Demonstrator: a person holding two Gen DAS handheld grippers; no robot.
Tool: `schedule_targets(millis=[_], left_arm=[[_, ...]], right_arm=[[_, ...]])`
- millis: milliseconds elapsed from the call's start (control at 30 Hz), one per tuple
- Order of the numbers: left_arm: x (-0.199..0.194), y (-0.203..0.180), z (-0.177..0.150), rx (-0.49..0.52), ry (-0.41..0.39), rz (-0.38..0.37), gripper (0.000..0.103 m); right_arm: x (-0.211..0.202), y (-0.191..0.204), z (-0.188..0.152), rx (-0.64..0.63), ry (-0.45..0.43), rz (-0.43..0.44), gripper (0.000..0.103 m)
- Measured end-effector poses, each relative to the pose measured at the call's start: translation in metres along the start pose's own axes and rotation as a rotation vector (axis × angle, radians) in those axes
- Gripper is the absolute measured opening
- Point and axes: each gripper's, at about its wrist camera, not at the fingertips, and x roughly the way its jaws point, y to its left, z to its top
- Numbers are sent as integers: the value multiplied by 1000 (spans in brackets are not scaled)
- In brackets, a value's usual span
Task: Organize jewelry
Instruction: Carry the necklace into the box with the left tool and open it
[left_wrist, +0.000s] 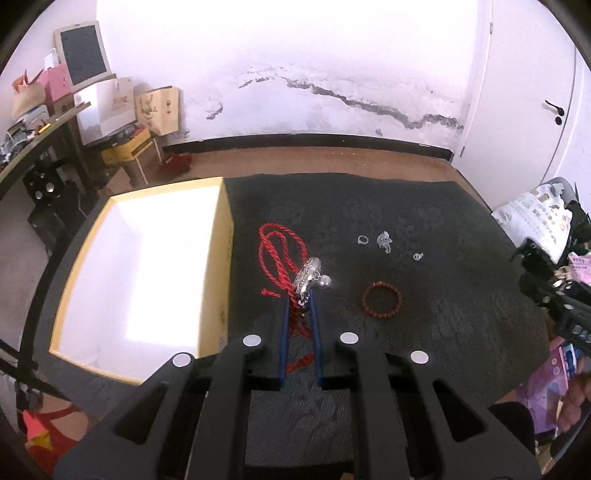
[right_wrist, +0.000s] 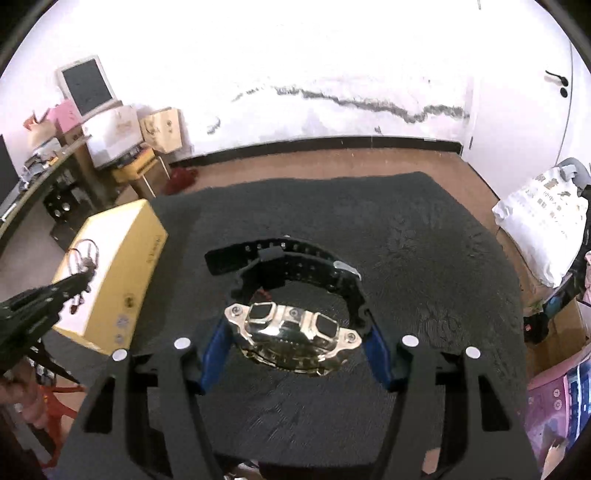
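Note:
My left gripper is shut on a red cord necklace with a silver pendant. The cord hangs in loops above the dark mat. In the right wrist view the left gripper holds the necklace over the yellow box. My right gripper is shut on a gold-cased watch with a black strap, its blue fingers pressing on both sides of the case. A red bead bracelet, a small ring and two small silver pieces lie on the mat.
The open yellow box, white inside, stands at the mat's left edge. A white bag and coloured packets lie to the right. Cardboard boxes and a cluttered shelf stand far left by the wall.

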Motion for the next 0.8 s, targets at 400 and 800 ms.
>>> schedule_targets(millis=[400, 800], left_arm=[[-35, 0, -14, 6, -23, 29, 10], [-20, 54, -7, -90, -8, 68, 10]], right_arm=[[-48, 28, -16, -129, -29, 33, 62], [-53, 36, -23, -142, -28, 73, 62]])
